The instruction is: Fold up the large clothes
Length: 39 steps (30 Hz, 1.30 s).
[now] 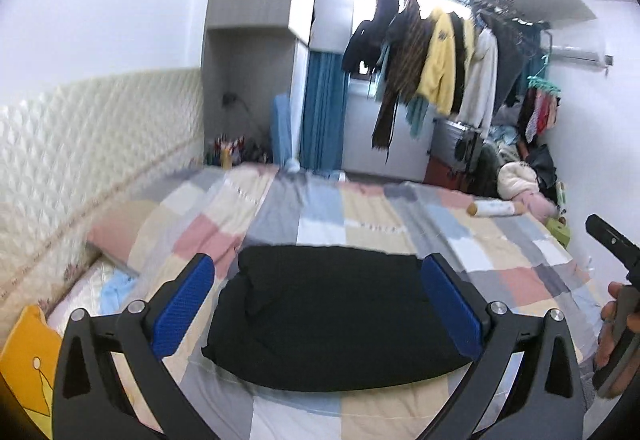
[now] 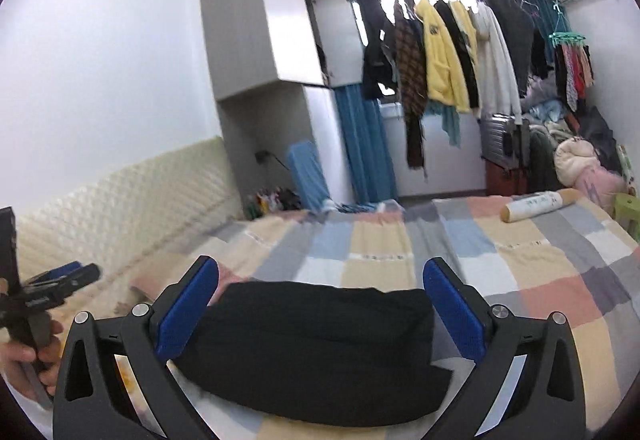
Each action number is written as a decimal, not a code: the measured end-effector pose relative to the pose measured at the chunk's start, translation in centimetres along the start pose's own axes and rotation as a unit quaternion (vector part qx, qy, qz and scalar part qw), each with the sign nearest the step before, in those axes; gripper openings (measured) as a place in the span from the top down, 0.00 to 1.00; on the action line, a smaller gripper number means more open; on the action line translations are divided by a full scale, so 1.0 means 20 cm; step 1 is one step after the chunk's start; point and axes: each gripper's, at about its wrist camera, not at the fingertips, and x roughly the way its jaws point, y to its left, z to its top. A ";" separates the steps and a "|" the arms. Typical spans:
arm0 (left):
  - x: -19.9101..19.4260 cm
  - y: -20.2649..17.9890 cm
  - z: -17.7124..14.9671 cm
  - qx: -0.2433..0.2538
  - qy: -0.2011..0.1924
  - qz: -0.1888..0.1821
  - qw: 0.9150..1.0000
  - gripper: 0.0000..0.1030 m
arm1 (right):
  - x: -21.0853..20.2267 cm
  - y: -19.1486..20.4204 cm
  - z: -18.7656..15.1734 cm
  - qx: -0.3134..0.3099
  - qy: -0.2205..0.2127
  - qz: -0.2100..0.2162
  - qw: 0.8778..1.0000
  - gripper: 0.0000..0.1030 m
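Black garment (image 1: 332,316) lies folded into a thick block on the checked quilt (image 1: 360,216), near your edge of the bed. Both your tongs, left gripper (image 1: 320,304) and right gripper (image 2: 320,312), hang spread wide above it, holding nothing. Left edge looks lumpy, though blur hides detail. Risk: pinch only the top layer and the fold peels open.

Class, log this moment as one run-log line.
stage: black garment folded on patchwork bed | left gripper: open, empty | right gripper: open, empty
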 end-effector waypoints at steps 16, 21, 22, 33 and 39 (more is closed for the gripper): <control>-0.21 -0.18 -0.26 0.027 -0.004 0.002 1.000 0.00 | -0.17 0.33 -0.29 -0.041 0.008 0.036 0.998 0.00; -0.19 -0.16 -0.35 0.011 0.014 0.012 1.000 0.00 | -0.16 0.32 -0.40 -0.028 0.029 0.024 0.999 0.00; -0.17 -0.15 -0.37 0.005 0.021 0.011 1.000 0.00 | -0.16 0.32 -0.42 -0.028 0.033 0.023 0.999 0.00; -0.07 -0.17 -0.48 0.001 0.055 0.010 0.998 0.00 | -0.07 0.28 -0.59 -0.032 0.068 0.005 0.997 0.00; -0.04 -0.15 -0.51 -0.005 0.062 0.011 0.998 0.00 | -0.04 0.25 -0.62 -0.029 0.080 -0.009 0.996 0.00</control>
